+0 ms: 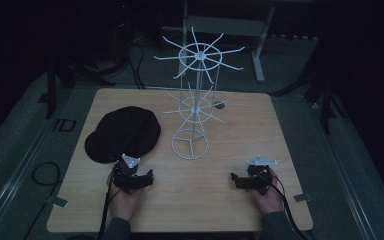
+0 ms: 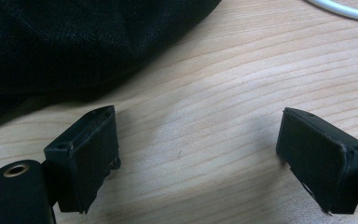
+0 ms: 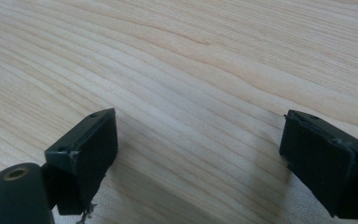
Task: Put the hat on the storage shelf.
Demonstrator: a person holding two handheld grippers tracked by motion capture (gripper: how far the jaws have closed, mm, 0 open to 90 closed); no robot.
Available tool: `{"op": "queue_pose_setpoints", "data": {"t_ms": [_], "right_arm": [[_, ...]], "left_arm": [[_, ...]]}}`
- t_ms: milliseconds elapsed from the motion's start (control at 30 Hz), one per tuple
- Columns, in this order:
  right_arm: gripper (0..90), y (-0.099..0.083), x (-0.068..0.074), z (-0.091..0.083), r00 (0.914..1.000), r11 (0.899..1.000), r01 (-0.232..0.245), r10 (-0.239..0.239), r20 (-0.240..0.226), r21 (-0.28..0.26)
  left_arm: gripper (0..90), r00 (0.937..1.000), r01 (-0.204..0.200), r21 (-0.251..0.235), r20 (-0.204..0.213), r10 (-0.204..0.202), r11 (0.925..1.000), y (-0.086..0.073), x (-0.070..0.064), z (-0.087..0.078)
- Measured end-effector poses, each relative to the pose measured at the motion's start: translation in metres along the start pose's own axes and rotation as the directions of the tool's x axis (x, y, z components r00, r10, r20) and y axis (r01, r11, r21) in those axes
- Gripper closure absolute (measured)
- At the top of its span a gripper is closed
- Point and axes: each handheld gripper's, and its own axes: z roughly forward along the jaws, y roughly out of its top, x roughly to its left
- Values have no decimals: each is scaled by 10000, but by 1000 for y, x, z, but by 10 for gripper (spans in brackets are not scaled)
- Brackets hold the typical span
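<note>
Resting low over the wooden table [image 1: 190,200], left gripper [image 2: 200,163] and right gripper [image 3: 200,163] both hold jaws spread wide, nothing between them. Black cap [image 2: 74,42] lies flat just beyond the left jaws, apart from them. White wire rack [image 1: 194,100] stands upright past the cap. Room dim; dark floor, cables behind.

no readable text, labels or numbers

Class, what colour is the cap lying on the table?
Black; the cap shows best in the high view.
</note>
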Motion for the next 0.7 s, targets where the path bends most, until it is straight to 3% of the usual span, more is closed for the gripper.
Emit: {"op": "queue_pose_setpoints", "data": {"t_ms": [367,533,633,700], "right_arm": [[110,0,0,0,10000,10000,-14,14,-3,0],[110,0,0,0,10000,10000,-14,14,-5,-7],[110,0,0,0,10000,10000,-24,24,-8,-1],[110,0,0,0,10000,10000,-19,19,-10,-4]], "left_arm": [[166,9990,-330,481,318,315,9983,1,2,-7],[365,9962,-677,817,612,627,9944,3,2,-14],[430,9915,-779,972,1116,669,9922,5,3,-17],[448,9905,-834,994,1178,715,9915,6,3,-18]]}}
